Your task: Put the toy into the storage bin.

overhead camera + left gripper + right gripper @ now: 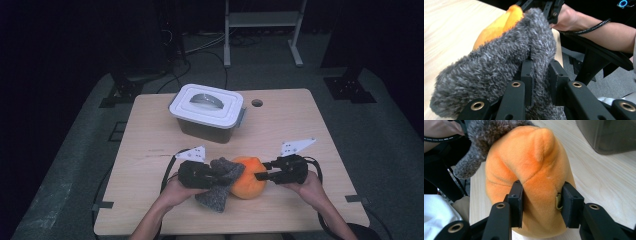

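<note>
1. The worktop (150, 125) carries everything; both tools work low over its near edge, with the person's hands coming in from behind them.

2. A lidded plastic box (207, 112) stands on the worktop well beyond both tools, lid on and untouched — it looks like a possible place for the soft things, though that is only a guess.

3. The orange plush (248, 177) sits on the worktop between the two tools, directly ahead of the right tool's jaws. It bulges round and full, which is likely why it is being steadied from the side.

4. The grey fuzzy cloth (220, 185) drapes from the left tool across the near side of the plush, touching it; one end hangs down to the worktop below that tool. It appears to be pulled off, or drawn over, the plush — I cannot tell which.

5. The left tool (541, 72) is clamped tight on a fold of the grey cloth, the pile squeezed between its jaws.

6. The right tool (540, 203) grips the orange plush, its jaws pressing into the fleece on both sides, probably to anchor the plush while the cloth is worked. A small tab shows at one jaw.
</note>
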The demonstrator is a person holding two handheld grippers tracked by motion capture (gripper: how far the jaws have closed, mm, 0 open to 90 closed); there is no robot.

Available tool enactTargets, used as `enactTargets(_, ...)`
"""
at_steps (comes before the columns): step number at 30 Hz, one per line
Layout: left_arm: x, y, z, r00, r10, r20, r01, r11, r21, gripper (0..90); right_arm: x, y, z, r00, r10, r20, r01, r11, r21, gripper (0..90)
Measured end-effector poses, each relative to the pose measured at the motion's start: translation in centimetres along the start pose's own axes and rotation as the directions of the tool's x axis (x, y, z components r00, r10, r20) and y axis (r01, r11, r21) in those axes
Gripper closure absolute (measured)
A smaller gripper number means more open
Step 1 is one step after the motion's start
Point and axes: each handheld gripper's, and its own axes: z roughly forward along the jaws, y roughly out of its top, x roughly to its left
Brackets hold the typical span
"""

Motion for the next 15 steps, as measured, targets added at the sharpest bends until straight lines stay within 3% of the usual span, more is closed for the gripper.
enactTargets(3,0.3,-0.2,-0.5,0.9998,-0.007,-0.021,0.007,1.0000,-0.003,76.4,0.6,0.1,0.2,0.9984,-0.056,0.003,0.056,0.998,0.008,58.0)
enactTargets(7,0.8,0.0,-1.7,0.9974,-0.031,-0.065,0.028,0.9987,-0.042,76.3,1.7,0.0,0.2,0.9872,-0.160,-0.001,0.160,0.987,0.030,58.4)
enactTargets(9,1.1,0.0,-2.3,0.9956,-0.041,-0.084,0.036,0.9976,-0.059,76.2,2.3,-0.2,0.3,0.9738,-0.227,-0.015,0.227,0.973,0.041,58.5)
enactTargets(11,1.2,0.1,-2.6,0.9950,-0.049,-0.087,0.043,0.9968,-0.067,76.2,2.7,-0.2,0.4,0.9647,-0.262,-0.019,0.263,0.963,0.051,58.5)
enactTargets(15,0.7,0.8,-1.6,0.9985,-0.024,-0.050,0.022,0.9991,-0.038,76.3,3.7,0.0,1.0,0.9401,-0.339,-0.032,0.341,0.938,0.067,58.4)
